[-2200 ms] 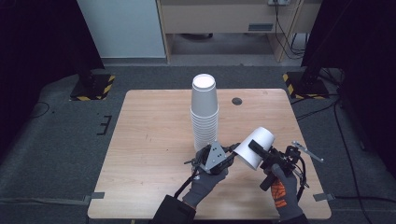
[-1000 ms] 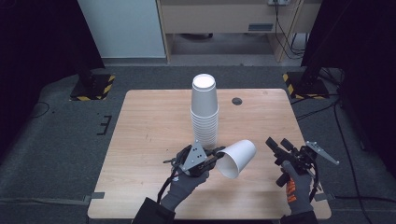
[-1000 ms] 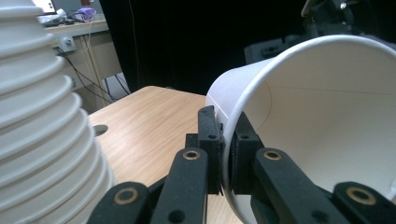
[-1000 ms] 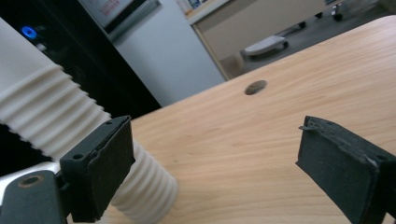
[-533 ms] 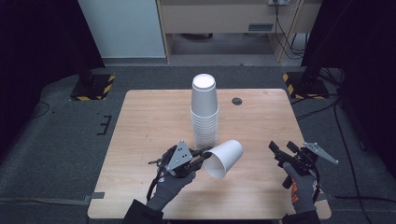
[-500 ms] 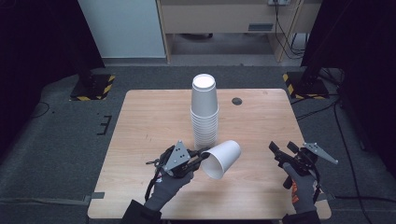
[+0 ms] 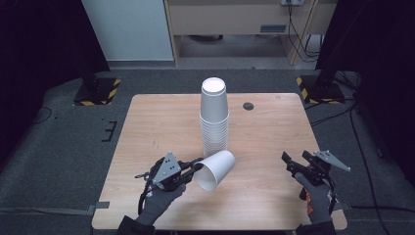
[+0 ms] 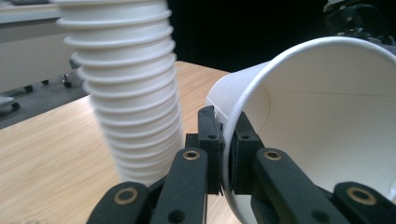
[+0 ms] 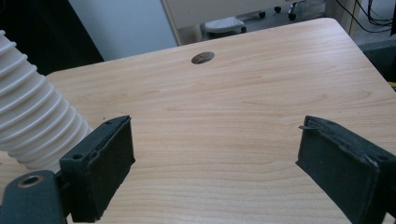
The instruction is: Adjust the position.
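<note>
High view: a tall stack of white paper cups (image 7: 214, 117) is seen upside down near the middle of the wooden tabletop (image 7: 156, 127). A single paper cup (image 7: 215, 170) is held tipped on its side at about 6 o'clock from the stack, just beside its base, mouth turned toward the near edge. It's pinched at the rim by the left gripper (image 7: 195, 167), which sits at 9 o'clock of the cup. The right gripper (image 7: 293, 163) is parked well apart at 3 o'clock, near the tabletop's right edge, empty. A small dark round hole (image 7: 248, 105) is spotted at 2 o'clock from the stack.

Left gripper view: the fingers (image 8: 208, 140) are clamped on the cup wall, one outside, one inside.

Right gripper view: fingers (image 9: 105, 163) spread wide, nothing between them but bare wood.
</note>
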Available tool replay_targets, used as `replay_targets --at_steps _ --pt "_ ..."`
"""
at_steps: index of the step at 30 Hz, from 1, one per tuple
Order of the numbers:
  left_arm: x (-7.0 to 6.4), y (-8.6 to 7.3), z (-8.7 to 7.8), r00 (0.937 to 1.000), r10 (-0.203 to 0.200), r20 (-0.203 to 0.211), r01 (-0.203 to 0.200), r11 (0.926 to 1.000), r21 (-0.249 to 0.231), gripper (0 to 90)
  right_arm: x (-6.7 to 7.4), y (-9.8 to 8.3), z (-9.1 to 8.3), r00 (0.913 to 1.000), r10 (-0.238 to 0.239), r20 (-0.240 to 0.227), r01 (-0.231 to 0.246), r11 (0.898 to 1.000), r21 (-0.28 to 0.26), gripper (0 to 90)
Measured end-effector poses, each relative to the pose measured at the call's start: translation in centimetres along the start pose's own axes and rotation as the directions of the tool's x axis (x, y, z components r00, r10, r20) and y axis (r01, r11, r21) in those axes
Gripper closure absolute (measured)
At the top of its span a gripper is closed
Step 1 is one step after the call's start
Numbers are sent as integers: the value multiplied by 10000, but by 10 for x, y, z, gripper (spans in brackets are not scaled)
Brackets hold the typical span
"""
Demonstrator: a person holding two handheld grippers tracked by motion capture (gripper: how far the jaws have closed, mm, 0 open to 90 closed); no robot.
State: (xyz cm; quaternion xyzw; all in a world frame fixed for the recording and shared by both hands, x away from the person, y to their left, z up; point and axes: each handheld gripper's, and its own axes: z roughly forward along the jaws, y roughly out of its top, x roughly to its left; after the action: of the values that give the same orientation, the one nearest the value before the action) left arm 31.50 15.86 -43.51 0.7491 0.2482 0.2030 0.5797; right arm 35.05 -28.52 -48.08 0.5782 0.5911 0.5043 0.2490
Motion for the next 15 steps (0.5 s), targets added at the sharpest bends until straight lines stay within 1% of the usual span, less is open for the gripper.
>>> replay_targets --at_steps 1,2,3,4,5,8,9,10,12,13,15 --pt "3 -3 -5 10000 -47 -71 47 10000 47 856 0 0 0 10000 -29 15 29 10000 35 107" --pt "3 -3 -5 10000 -47 -71 47 10000 47 856 -1 0 0 10000 -29 23 29 10000 52 107" --pt "7 -5 -12 9998 -107 -174 109 9999 102 856 -1 0 0 10000 -25 40 24 10000 67 107" --pt "7 -5 -12 9998 -107 -174 109 9999 102 856 -1 -1 0 10000 -17 44 17 10000 73 107" --pt "11 -8 -18 9993 -160 -325 165 9997 155 856 -1 -1 0 10000 -33 68 32 10000 87 107" --pt "15 -10 -23 9988 -211 -447 220 9996 182 856 -1 -1 1 10000 -33 81 32 9999 125 107" --pt "19 -13 -29 9978 -297 -600 311 9993 226 856 -2 -2 1 9999 -90 119 88 9998 205 107" --pt "19 -13 -29 9978 -297 -600 311 9993 226 856 -2 -2 1 9999 -90 119 88 9998 205 107" --pt "22 -16 -32 9964 -378 -758 400 9988 279 856 -2 -3 2 9998 -147 164 143 9996 257 107" --pt "26 -18 -36 9947 -462 -922 494 9983 322 856 -2 -3 2 9996 -202 172 197 9993 311 106" --pt "30 -20 -39 9926 -526 -1091 568 9977 357 856 -2 -3 2 9996 -218 183 211 9992 348 106"
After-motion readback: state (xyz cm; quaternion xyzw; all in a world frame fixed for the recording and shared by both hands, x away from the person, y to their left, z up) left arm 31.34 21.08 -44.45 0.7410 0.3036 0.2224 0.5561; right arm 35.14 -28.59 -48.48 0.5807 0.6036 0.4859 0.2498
